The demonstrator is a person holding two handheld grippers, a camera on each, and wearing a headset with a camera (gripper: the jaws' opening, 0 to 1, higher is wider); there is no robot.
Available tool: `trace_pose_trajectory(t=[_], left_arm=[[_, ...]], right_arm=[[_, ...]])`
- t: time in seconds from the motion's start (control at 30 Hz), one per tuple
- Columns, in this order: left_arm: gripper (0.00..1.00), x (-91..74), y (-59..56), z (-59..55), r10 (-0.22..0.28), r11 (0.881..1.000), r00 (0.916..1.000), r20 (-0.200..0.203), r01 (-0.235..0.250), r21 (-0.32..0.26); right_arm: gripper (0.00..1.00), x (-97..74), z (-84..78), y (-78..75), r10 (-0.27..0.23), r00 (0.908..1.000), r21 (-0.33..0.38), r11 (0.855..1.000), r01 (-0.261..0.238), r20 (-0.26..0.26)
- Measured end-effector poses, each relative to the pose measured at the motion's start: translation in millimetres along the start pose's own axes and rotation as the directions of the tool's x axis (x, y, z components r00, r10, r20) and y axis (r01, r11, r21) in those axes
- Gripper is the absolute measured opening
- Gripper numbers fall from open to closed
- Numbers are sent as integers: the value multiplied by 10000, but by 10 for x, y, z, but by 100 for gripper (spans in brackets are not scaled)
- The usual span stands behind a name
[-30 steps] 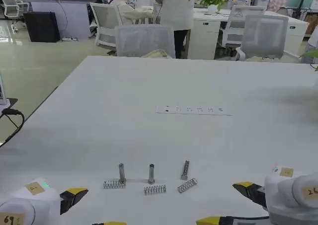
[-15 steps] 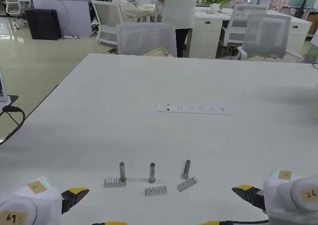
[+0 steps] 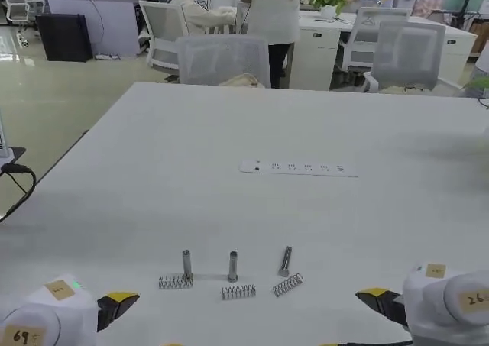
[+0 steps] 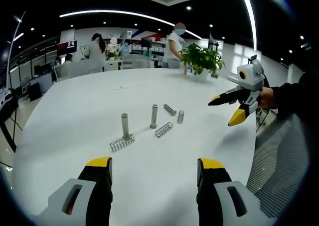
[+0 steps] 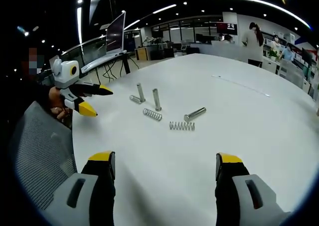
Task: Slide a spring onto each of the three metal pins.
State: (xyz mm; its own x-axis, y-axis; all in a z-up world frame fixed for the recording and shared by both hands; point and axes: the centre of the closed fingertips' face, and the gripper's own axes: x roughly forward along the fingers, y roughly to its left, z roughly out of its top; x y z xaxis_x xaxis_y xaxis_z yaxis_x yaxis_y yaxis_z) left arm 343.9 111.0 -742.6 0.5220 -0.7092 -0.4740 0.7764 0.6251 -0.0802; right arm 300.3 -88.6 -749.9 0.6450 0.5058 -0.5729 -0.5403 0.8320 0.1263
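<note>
I take the middle pin [image 3: 233,266] as my marker. It stands upright on the white desk [image 3: 229,132], in the near part of it. The left pin [image 3: 186,263] stands upright too, a little way off to the marker's left. The right pin [image 5: 194,114] is on the marker's other side. In the right gripper view it lies on its side, while from the head view it only looks tilted.

All three springs lie flat on the desk, none of them on a pin. The middle spring [image 3: 238,291] lies just in front of the marker, on my side. The left spring [image 3: 175,282] is to the near left of the marker, at the foot of the left pin. The right spring [image 3: 288,284] is to the near right of it, angled, just beside the right pin.

My left hand-held gripper [image 4: 155,163] is nearer to me than the marker and off to its left, jaws apart over bare desk. My right hand-held gripper [image 5: 165,158] is nearer to me and off to its right, jaws likewise apart. Both are well apart from the marker.

A power strip [image 3: 298,168] lies beyond the marker, toward the far edge.
</note>
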Motion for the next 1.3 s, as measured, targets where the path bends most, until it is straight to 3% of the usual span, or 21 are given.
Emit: trace_pose_trajectory(t=[1.3], left_arm=[[65,60,-67,-60,-315,9995,9991,-275,316,31]], right_arm=[[81,30,-102,23,126,9990,54,9999,-124,-440]])
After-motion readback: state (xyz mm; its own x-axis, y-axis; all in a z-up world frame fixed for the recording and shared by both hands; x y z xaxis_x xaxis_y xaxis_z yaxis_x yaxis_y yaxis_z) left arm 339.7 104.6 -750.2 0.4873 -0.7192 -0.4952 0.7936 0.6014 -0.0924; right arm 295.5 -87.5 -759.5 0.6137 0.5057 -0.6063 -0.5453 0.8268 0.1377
